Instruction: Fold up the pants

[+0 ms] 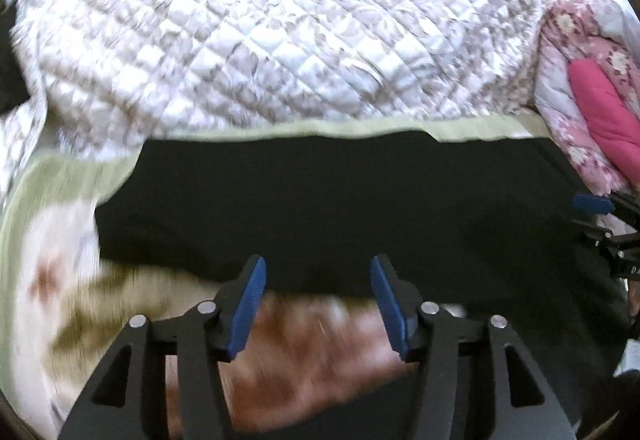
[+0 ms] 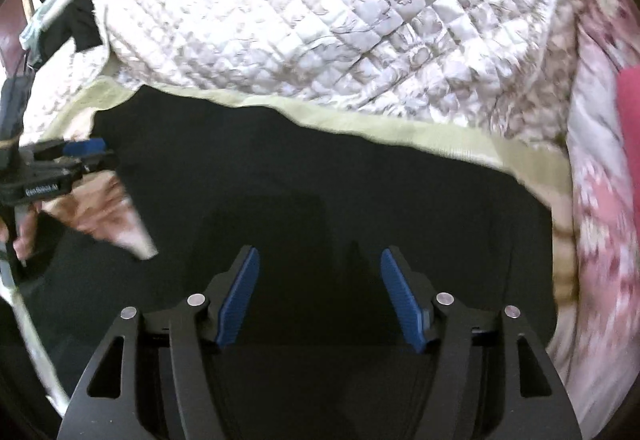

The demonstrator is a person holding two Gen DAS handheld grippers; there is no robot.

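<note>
Pants [image 1: 320,200] lying flat, black, on bed; quilt [image 1: 260,20] bunching at 12 o'clock. Left tongs [image 1: 318,304] and right tongs [image 2: 320,296] gaping, gripping nothing.

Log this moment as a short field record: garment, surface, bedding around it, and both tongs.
garment: black pants, lying spread on the bed, partly blurred
surface: floral sheet with a pale green border
behind the pants: white quilted bedspread
right side: pink floral quilt, bunched
left tongs: open, nothing between the blue pads, at the near edge of the pants
right tongs: open, nothing held, over the pants
</note>
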